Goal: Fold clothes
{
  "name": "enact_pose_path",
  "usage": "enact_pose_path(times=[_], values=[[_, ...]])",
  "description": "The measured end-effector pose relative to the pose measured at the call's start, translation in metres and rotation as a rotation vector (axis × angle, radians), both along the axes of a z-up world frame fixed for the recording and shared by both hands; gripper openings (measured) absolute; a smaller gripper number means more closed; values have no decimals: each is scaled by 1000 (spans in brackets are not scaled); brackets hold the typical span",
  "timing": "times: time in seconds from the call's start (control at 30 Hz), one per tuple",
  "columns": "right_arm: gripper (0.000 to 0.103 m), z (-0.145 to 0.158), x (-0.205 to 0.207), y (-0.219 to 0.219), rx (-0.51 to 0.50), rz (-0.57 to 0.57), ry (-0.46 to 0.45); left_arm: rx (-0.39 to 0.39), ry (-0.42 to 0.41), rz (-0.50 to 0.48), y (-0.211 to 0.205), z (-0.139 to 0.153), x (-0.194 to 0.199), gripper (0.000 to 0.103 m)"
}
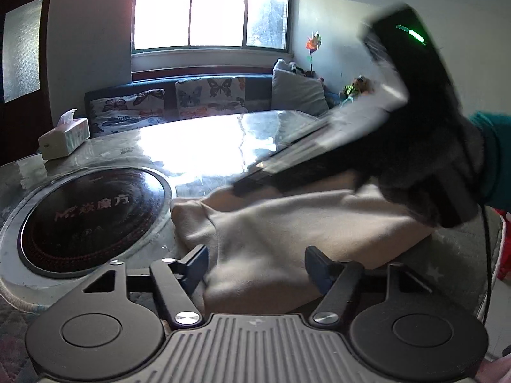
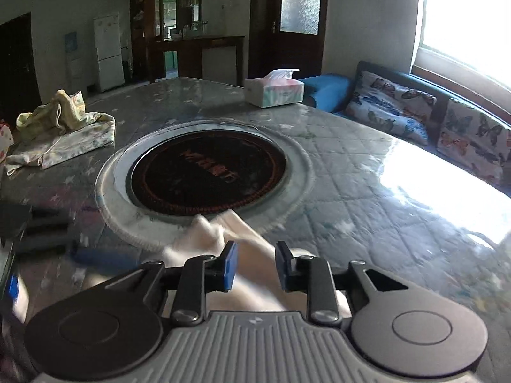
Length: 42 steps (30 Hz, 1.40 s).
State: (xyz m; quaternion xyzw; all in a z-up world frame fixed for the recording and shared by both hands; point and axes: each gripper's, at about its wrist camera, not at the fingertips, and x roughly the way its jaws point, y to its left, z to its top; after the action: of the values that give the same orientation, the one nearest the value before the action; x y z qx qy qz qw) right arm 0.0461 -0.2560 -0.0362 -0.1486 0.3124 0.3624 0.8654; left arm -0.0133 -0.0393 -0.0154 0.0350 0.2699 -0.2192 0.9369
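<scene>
A beige garment (image 1: 287, 223) lies bunched on the quilted table (image 1: 198, 146), close to me. My left gripper (image 1: 257, 268) is open wide, its blue-padded fingers (image 1: 194, 268) straddling the near edge of the cloth without pressing it. The right gripper (image 1: 249, 180), blurred and held by a hand in a teal sleeve, reaches over the garment's far side. In the right wrist view, my right gripper (image 2: 257, 265) stands a little open above a raised fold of the beige garment (image 2: 210, 233), pads clear of the cloth. The left gripper (image 2: 35, 229) shows blurred at the left edge.
A round dark hotplate (image 2: 207, 175) is set into the table (image 2: 351, 191) just beyond the garment. A heap of floral clothes (image 2: 64, 127) lies at the far left and a tissue box (image 2: 274, 91) at the far edge. A sofa with butterfly cushions (image 1: 210, 95) stands under the window.
</scene>
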Motion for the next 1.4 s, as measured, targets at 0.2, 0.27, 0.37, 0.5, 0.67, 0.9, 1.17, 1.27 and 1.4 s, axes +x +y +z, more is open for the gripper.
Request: enact_pose_path(times=[0.2,0.27,0.37,0.5,0.67,0.9,1.17,1.27,1.4], values=[[27,-5,-25,-32,-20,-39,-21,-92,-28,15,7,18,2,99],[28,-13,-29,-40,-22,-61,-4,-128,-33,11,6,22,5,102],[32,-19,-33,-55,16,-100,18,-155,-29,12,4,25,13,103],[38,-21,-37,-79,63,-170,31,-197,15,9,3,22,22,103],[41,-19,-38,-107,115,-254,42,-209,44,11,-3,19,34,103],[41,-12,-19,-105,160,-243,19,-253,112,16,-11,8,50,103],[41,-13,-9,-109,152,-263,27,-249,151,21,-13,-3,59,103],[42,-9,-30,-113,107,-269,-18,-245,154,26,-13,-6,58,103],[42,-8,-63,-112,43,-227,-85,-224,151,37,-15,-8,55,103]])
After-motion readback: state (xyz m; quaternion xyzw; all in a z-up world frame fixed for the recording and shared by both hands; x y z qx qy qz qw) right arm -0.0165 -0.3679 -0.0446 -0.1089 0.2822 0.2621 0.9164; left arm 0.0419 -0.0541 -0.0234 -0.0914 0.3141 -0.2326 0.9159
